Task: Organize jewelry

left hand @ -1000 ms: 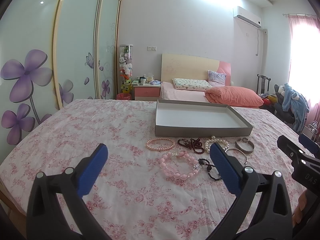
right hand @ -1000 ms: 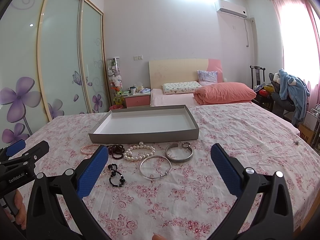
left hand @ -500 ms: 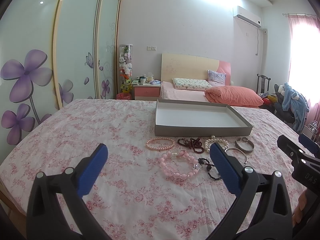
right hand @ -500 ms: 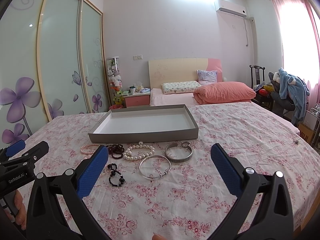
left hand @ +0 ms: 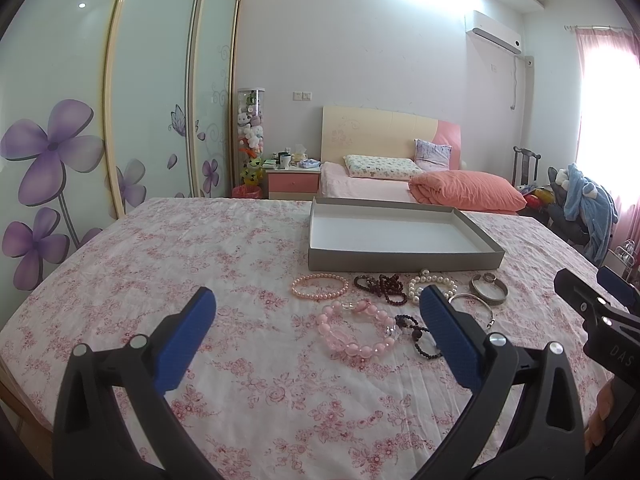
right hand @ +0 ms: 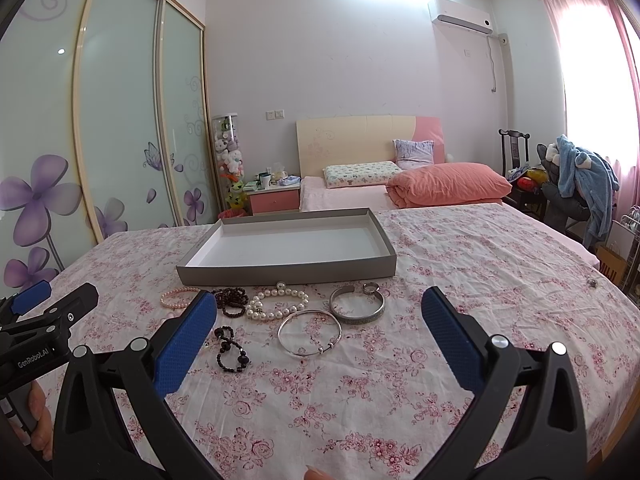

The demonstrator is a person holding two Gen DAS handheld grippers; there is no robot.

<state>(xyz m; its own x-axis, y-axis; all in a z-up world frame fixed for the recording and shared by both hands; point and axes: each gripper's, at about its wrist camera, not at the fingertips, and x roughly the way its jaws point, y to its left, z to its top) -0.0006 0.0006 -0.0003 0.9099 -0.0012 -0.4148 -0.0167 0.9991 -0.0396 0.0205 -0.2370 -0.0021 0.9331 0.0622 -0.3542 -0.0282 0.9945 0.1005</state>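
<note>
Several bracelets lie on the floral cloth in front of an empty grey box [left hand: 404,259] [right hand: 288,274]: a small pink bead one [left hand: 319,287], a dark red bead one [left hand: 380,285], white pearls [right hand: 276,305], a silver cuff [right hand: 358,307] with a ring [right hand: 371,288], a thin silver bangle [right hand: 310,332], a black bead string [right hand: 230,350] and a chunky pink bead bracelet [left hand: 354,330]. My left gripper [left hand: 316,336] stands open, just short of the chunky pink bracelet. My right gripper [right hand: 318,340] stands open too, the bangle between its fingers' line and nothing held.
The table wears a pink floral cloth [left hand: 180,264]. A small metal item [right hand: 592,281] lies near its right edge. Behind are a bed with an orange quilt [right hand: 448,184], a nightstand [right hand: 276,198] and sliding wardrobe doors [right hand: 120,120]. A chair with clothes [right hand: 576,192] stands at right.
</note>
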